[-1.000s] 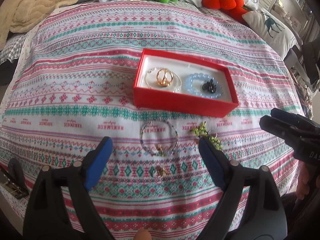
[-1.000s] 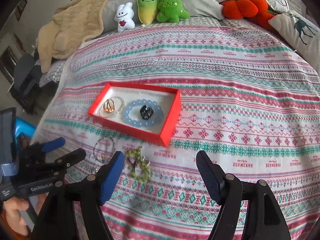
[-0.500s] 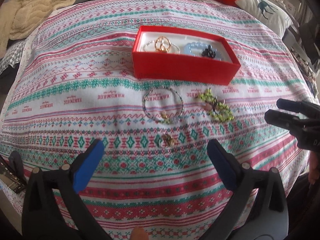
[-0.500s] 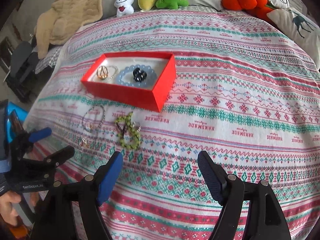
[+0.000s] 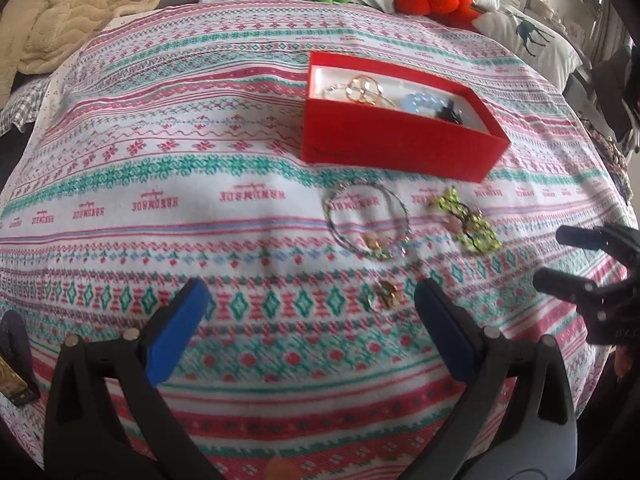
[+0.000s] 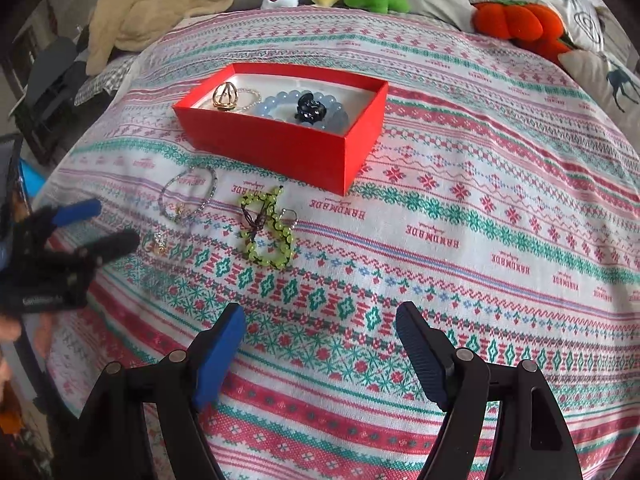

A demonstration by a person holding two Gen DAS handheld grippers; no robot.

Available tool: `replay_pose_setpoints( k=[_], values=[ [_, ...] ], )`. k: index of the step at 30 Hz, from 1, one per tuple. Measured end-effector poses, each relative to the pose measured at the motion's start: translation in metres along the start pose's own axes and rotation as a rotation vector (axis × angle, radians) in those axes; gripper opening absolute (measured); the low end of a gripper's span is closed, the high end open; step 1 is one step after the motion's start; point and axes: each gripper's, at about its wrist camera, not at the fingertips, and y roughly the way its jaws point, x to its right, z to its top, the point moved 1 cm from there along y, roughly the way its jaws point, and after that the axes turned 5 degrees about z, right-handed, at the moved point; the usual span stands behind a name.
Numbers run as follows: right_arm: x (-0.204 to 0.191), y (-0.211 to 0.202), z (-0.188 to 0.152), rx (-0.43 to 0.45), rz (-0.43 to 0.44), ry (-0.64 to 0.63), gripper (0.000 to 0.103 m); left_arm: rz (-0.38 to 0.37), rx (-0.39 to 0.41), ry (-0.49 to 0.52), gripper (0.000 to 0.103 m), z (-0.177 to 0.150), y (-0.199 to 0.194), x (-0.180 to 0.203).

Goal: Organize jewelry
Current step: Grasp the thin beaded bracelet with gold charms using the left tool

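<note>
Right wrist view: gold ring, blue bracelet and black piece already in red box (image 6: 280, 148), green bracelet (image 6: 266, 228), thin bracelet (image 6: 188, 196) and small charm (image 6: 158, 244) left on bedspread (image 6: 460, 240), both grippers (image 6: 320, 344) spread, empty.

Both the left gripper (image 5: 308, 292) and right gripper (image 6: 320, 320) point steeply downward, jaws spread wide and empty.
</note>
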Motion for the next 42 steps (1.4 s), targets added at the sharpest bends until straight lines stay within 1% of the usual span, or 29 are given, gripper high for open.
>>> replay_pose_setpoints(
  k=[2,3,4,5,7,8,10,11,13,14,16,17,19,20,21,24,31,37,38,42],
  values=[
    [-0.001,0.002,0.001,0.001,-0.010,-0.010,0.079,0.003,-0.008,-0.012,0.102,0.004,0.006,-0.003],
    [-0.001,0.003,0.002,-0.002,-0.012,-0.012,0.079,0.010,-0.005,-0.014,0.098,0.007,0.007,-0.003],
    [0.000,0.005,0.002,-0.006,-0.012,-0.011,0.079,0.019,-0.001,-0.013,0.092,0.010,0.010,-0.003],
    [0.000,0.006,0.002,-0.009,-0.013,-0.010,0.079,0.021,-0.002,-0.012,0.089,0.012,0.013,-0.002],
    [0.002,0.008,0.003,-0.016,-0.016,-0.004,0.079,0.010,-0.012,-0.010,0.078,0.018,0.019,0.002],
    [0.001,0.009,0.003,-0.017,-0.017,-0.003,0.079,0.006,-0.015,-0.007,0.076,0.020,0.021,0.004],
    [0.003,0.009,0.003,-0.018,-0.019,0.003,0.079,0.009,-0.013,0.006,0.065,0.025,0.025,0.009],
    [0.003,0.009,0.003,-0.018,-0.020,0.005,0.079,0.008,-0.011,0.011,0.062,0.028,0.027,0.011],
    [0.005,0.010,0.004,-0.020,-0.020,0.008,0.079,0.003,-0.013,0.008,0.050,0.033,0.029,0.012],
    [0.005,0.011,0.004,-0.021,-0.021,0.009,0.079,-0.005,-0.017,0.004,0.048,0.036,0.031,0.013],
    [0.005,0.012,0.005,-0.024,-0.022,0.008,0.079,-0.014,-0.026,-0.001,0.038,0.040,0.035,0.013],
    [0.006,0.012,0.005,-0.025,-0.023,0.007,0.079,-0.014,-0.034,-0.001,0.035,0.042,0.037,0.014],
    [0.006,0.013,0.006,-0.027,-0.025,0.005,0.079,-0.002,-0.048,0.003,0.021,0.042,0.041,0.015],
    [0.006,0.014,0.006,-0.027,-0.026,0.005,0.079,0.003,-0.052,0.004,0.017,0.042,0.043,0.016],
    [0.006,0.013,0.006,-0.026,-0.027,0.006,0.079,0.008,-0.055,0.004,0.009,0.042,0.045,0.017],
    [0.008,0.014,0.007,-0.024,-0.028,0.010,0.079,0.013,-0.055,-0.004,0.004,0.042,0.047,0.018],
    [0.016,0.015,0.014,-0.016,-0.023,0.039,0.079,0.026,-0.033,-0.020,0.004,0.032,0.035,0.012],
    [0.015,0.016,0.025,-0.003,0.006,0.062,0.078,0.020,-0.011,-0.039,0.004,0.026,0.022,0.001],
    [0.014,0.017,0.026,-0.006,0.013,0.064,0.076,0.017,-0.009,-0.043,0.004,0.026,0.019,-0.001],
    [0.008,0.029,0.030,-0.041,0.029,0.047,0.049,0.013,-0.005,-0.045,0.004,0.026,0.013,-0.003]
  ],
)
